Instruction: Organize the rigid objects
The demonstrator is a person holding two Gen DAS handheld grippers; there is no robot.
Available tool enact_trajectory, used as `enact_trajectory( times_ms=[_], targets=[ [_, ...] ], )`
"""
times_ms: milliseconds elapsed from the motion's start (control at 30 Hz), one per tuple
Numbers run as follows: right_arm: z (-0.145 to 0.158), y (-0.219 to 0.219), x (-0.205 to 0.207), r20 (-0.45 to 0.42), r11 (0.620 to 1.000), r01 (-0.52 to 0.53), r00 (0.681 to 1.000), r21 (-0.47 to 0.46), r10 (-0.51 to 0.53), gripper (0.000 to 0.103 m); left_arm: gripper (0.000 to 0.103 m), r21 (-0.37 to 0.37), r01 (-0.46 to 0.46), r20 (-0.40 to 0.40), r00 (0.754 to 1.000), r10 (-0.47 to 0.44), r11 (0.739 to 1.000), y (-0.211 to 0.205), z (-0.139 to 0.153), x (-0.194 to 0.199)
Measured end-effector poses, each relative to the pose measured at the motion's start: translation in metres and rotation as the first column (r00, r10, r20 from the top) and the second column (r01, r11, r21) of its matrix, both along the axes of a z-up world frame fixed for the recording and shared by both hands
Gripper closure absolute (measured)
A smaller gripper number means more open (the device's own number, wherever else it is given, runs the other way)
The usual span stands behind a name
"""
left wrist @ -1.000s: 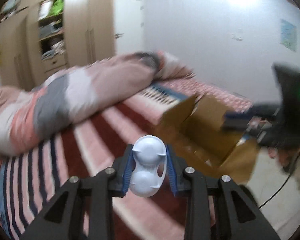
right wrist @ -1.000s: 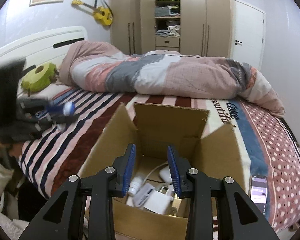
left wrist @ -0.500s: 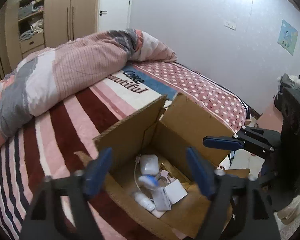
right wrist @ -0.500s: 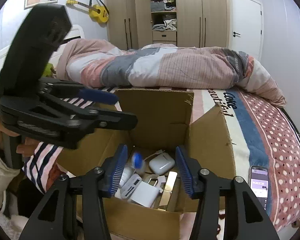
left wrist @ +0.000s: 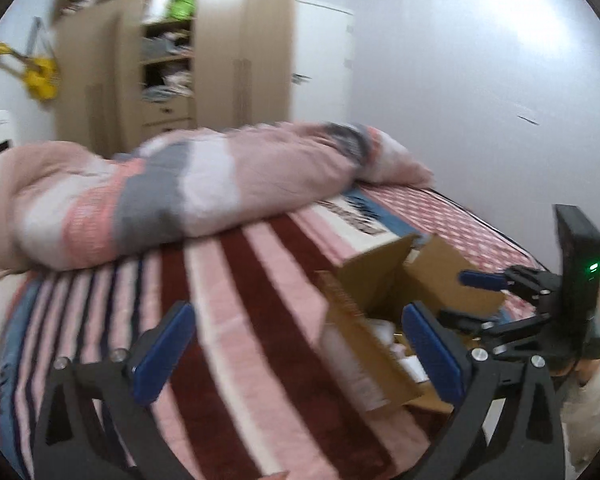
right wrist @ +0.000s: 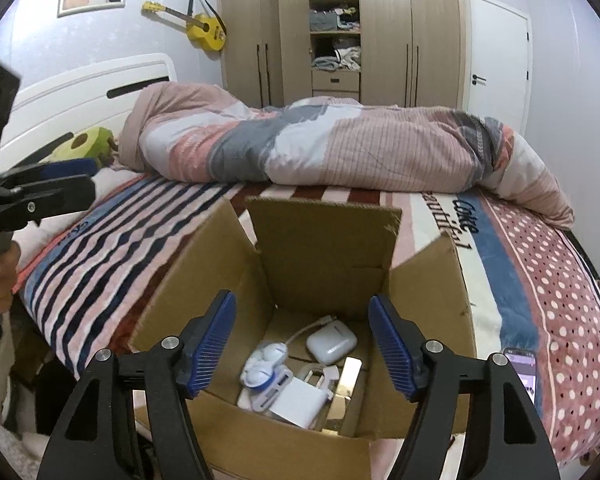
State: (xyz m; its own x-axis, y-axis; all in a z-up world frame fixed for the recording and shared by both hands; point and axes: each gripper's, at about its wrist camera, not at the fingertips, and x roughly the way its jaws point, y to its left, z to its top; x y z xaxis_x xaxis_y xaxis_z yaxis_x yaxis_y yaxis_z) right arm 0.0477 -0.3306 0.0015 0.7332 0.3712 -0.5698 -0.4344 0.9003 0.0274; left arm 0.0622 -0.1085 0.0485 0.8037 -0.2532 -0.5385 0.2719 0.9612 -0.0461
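The bed (right wrist: 540,280), under its striped and dotted blanket, carries everything, with a rolled duvet (right wrist: 340,144) across its far half. The cardboard box (right wrist: 324,256) sits open on the near edge of the bed, flaps up. Only the right wrist view looks down into the box: on its floor lie a white earbud case (right wrist: 331,340), a white two-lobed plastic piece (right wrist: 264,362) just left of the case, a white charger block (right wrist: 298,400) nearer the front wall, and a cable. The left wrist view is blurred and sees the box (left wrist: 384,280) side-on at its right, the near flap hiding most of the contents.

The right gripper (right wrist: 302,342) hangs over the box mouth, jaws spread wide and empty. The left gripper (left wrist: 296,354) is over the blanket left of the box, also released with nothing between its pads.

A phone (right wrist: 522,372) lies on the bed right of the box. Behind the bed stand a wardrobe (right wrist: 340,32) and a yellow ukulele (right wrist: 204,28) on the wall.
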Motion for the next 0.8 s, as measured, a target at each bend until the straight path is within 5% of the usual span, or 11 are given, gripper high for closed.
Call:
enact_trajectory(
  times_ms=[333,800],
  targets=[
    [0.009,0.015,-0.009,0.051,0.995,-0.089,0.995,0.044,0.087,0.005,0.0,-0.025,-0.185,0.001,0.983,0.185,0.982,0.048,-0.021,-0.016],
    [0.013,0.013,-0.01,0.071,0.992,-0.106,0.992,0.066,0.101,0.004,0.0,-0.025,-0.215,0.011,0.977,0.215,0.976,0.046,-0.024,-0.019]
  ],
)
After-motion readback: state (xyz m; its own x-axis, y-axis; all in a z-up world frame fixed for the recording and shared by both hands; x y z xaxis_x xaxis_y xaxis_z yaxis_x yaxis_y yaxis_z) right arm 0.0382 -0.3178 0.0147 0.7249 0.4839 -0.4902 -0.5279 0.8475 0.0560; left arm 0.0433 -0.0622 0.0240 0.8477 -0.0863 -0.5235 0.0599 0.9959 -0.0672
